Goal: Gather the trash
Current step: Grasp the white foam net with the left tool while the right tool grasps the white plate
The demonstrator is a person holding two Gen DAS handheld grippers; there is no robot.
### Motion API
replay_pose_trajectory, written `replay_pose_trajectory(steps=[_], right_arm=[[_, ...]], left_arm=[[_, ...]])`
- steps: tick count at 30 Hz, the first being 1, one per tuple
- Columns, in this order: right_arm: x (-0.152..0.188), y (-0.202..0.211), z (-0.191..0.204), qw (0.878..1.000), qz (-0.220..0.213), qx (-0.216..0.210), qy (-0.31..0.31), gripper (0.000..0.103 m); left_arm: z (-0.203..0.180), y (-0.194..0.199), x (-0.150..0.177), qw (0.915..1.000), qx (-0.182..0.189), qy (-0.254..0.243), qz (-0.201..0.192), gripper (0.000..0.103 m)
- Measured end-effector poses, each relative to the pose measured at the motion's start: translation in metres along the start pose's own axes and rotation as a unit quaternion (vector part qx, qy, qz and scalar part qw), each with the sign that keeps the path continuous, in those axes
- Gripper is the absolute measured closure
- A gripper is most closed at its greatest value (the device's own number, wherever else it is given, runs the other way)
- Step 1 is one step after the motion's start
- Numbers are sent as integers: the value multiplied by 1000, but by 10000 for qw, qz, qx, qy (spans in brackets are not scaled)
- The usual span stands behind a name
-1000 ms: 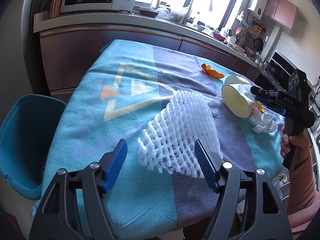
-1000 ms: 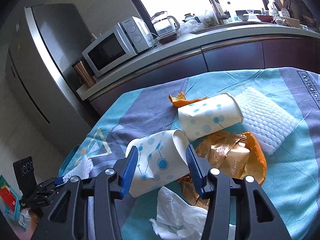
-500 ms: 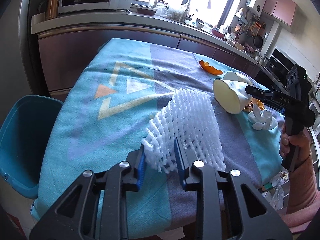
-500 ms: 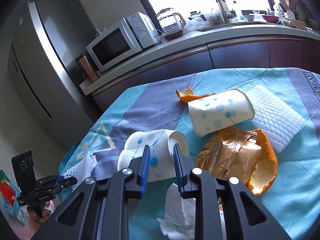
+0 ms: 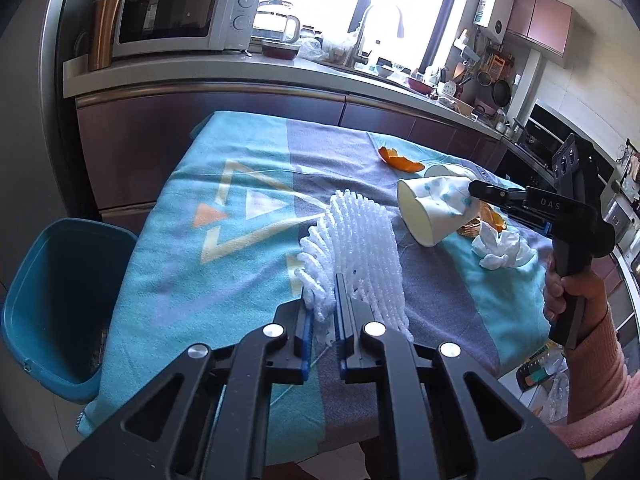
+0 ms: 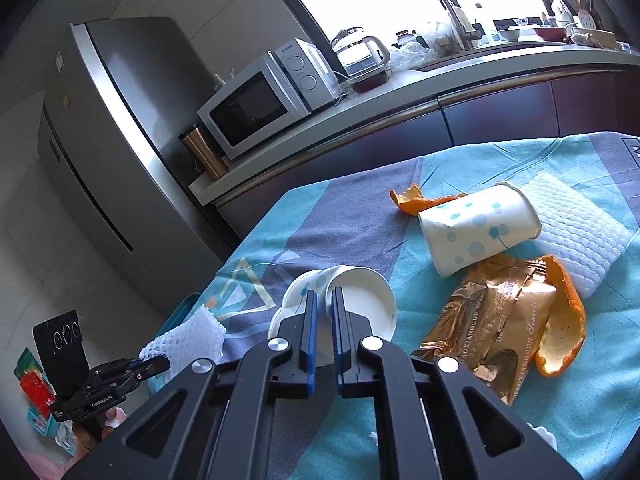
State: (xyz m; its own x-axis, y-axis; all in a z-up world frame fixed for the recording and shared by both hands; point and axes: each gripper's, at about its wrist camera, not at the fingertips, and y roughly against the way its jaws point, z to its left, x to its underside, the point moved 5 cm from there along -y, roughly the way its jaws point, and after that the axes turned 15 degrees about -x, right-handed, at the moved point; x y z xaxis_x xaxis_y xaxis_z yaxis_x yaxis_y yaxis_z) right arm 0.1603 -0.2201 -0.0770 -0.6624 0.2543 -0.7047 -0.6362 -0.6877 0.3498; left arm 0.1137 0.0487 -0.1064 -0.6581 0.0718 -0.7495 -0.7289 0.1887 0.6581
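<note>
My left gripper point(image 5: 323, 305) is shut on the near edge of a white foam net sleeve point(image 5: 358, 246), which lifts off the tablecloth. The net also shows small in the right wrist view point(image 6: 188, 330). My right gripper point(image 6: 324, 308) is shut on a squashed dotted paper cup point(image 6: 352, 300) and holds it above the table; the left wrist view shows this cup point(image 5: 434, 208) tilted, mouth toward me. A blue bin point(image 5: 52, 300) stands on the floor left of the table.
On the turquoise tablecloth point(image 6: 360, 224) lie a second dotted cup point(image 6: 476, 228), orange peel point(image 6: 564, 320), a gold wrapper point(image 6: 496, 320), a flat foam pad point(image 6: 572, 232) and a crumpled tissue point(image 5: 502, 250). A kitchen counter with a microwave point(image 5: 176, 16) stands behind.
Both grippers closed: the left one on the foam net, the right one on the paper cup, squashing it. Both items are now raised off the cloth.
</note>
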Motion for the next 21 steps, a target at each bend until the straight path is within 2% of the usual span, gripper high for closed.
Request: replay_pose_trajectory(steps=[15, 21], right_arm=[[2, -1, 20, 9985, -112, -512, -155, 102], [5, -3, 22, 9987, -93, -475, -148, 102]], left_arm=[[29, 24, -4, 9995, -130, 203, -216, 94], [37, 26, -5, 9993, -121, 272, -243, 94]])
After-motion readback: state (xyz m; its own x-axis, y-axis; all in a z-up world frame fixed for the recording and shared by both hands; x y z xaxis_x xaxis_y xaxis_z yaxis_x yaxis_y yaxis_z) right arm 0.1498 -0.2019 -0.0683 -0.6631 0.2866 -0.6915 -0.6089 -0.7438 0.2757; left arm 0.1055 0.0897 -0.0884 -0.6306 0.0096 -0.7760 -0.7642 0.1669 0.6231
